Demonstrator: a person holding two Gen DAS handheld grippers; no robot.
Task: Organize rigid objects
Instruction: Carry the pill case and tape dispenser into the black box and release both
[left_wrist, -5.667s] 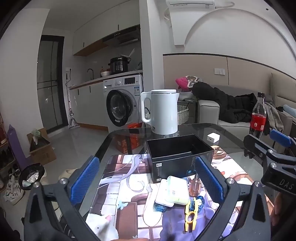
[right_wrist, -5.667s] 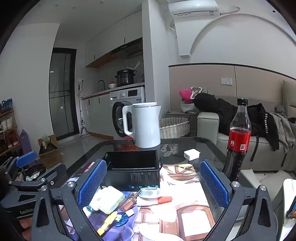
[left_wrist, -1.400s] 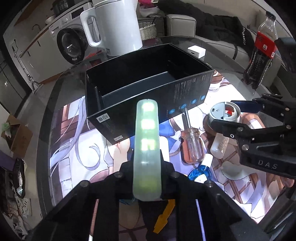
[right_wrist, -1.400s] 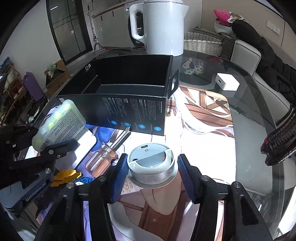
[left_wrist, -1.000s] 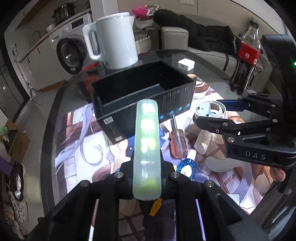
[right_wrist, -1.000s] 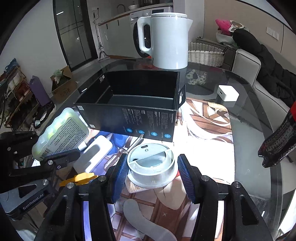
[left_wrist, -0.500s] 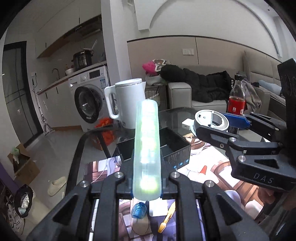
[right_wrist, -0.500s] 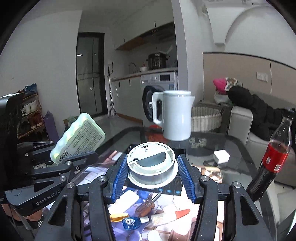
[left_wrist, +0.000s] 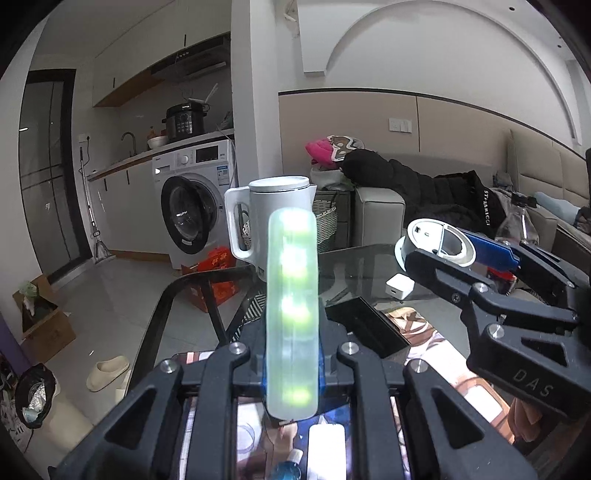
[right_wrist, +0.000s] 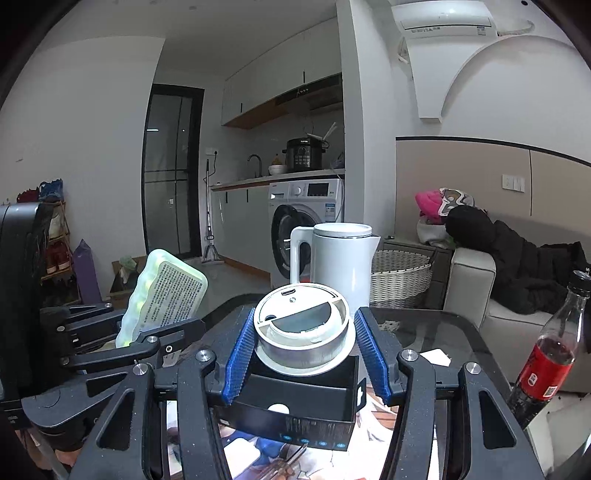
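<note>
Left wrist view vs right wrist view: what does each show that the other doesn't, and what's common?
Left wrist only: the slipper on the floor and the blue-capped bottle on the mat.

Right wrist only: the air conditioner on the wall, the shoe rack, and the green case's printed label side.

Both: the left hand-held gripper shut on the green case, the right hand-held gripper shut on the round lid, the kettle and the black box.

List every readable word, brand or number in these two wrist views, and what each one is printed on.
"DAS": on the right gripper body, seen from the left wrist.
"STARBUCC…", partly readable: white letters on the black jacket on the sofa.
Too small or blurred: the label on the green case, the black box print, the washing machine stickers, the cola bottle label, the air conditioner label.
</note>
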